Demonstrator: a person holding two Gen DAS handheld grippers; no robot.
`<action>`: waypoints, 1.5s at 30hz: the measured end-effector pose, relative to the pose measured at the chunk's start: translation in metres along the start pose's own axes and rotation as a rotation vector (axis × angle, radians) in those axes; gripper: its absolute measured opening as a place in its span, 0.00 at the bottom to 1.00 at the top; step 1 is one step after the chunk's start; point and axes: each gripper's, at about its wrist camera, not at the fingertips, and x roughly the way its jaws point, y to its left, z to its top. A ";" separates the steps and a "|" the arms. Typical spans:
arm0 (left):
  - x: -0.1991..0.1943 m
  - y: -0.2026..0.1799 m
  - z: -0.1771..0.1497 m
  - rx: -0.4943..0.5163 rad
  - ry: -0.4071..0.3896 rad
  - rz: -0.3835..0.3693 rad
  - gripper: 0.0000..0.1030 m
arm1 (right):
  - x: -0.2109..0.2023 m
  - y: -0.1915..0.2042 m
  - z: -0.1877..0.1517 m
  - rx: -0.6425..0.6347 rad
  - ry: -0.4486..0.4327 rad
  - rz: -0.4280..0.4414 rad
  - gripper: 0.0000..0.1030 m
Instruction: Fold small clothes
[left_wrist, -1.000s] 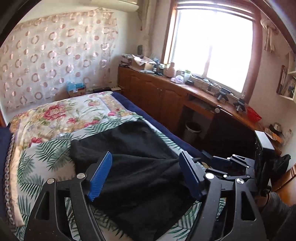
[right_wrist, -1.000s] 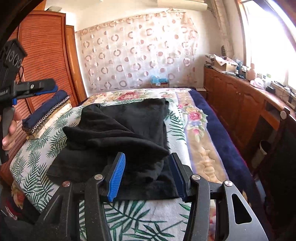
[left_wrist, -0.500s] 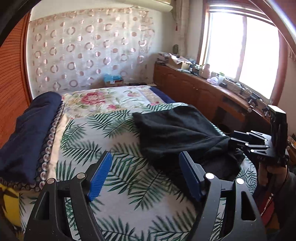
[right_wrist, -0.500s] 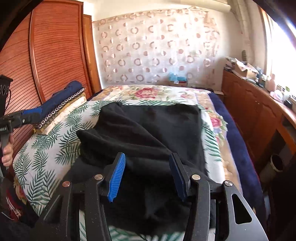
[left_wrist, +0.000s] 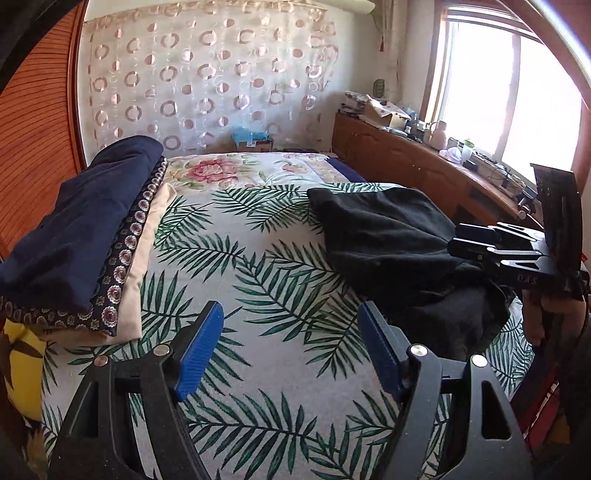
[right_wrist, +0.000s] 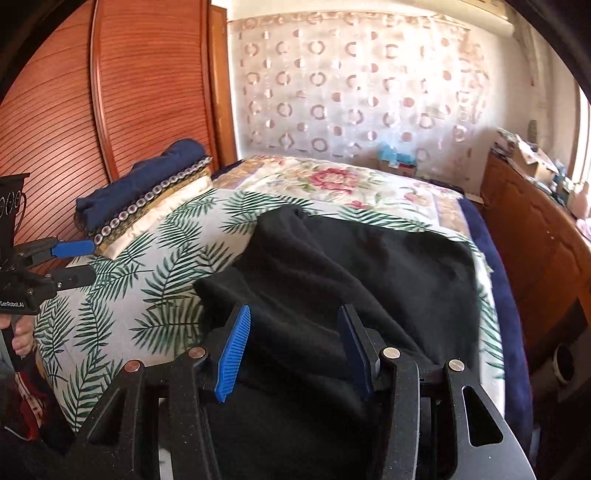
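On the palm-leaf-print bed sheet (left_wrist: 258, 266), a crumpled black fleece garment (right_wrist: 332, 273) – left hand-held gripper (left_wrist: 290, 349) agape, empty; right hand-held gripper (right_wrist: 295, 349) parted above it.

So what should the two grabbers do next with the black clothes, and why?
Probably lower the right gripper onto the near edge of the black garment and close. The garment lies rumpled on the palm-leaf sheet, both sets of fingers are open and empty, and the left gripper hangs over bare sheet beside it.
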 end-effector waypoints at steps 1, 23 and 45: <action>-0.001 0.003 -0.001 -0.005 -0.001 0.001 0.73 | 0.003 0.002 0.002 -0.005 0.007 0.006 0.50; -0.007 0.010 -0.008 -0.013 -0.018 0.005 0.73 | 0.092 0.035 0.043 -0.161 0.203 0.123 0.13; -0.002 -0.017 -0.010 0.027 0.005 -0.050 0.73 | 0.058 -0.145 0.108 0.110 0.037 -0.264 0.06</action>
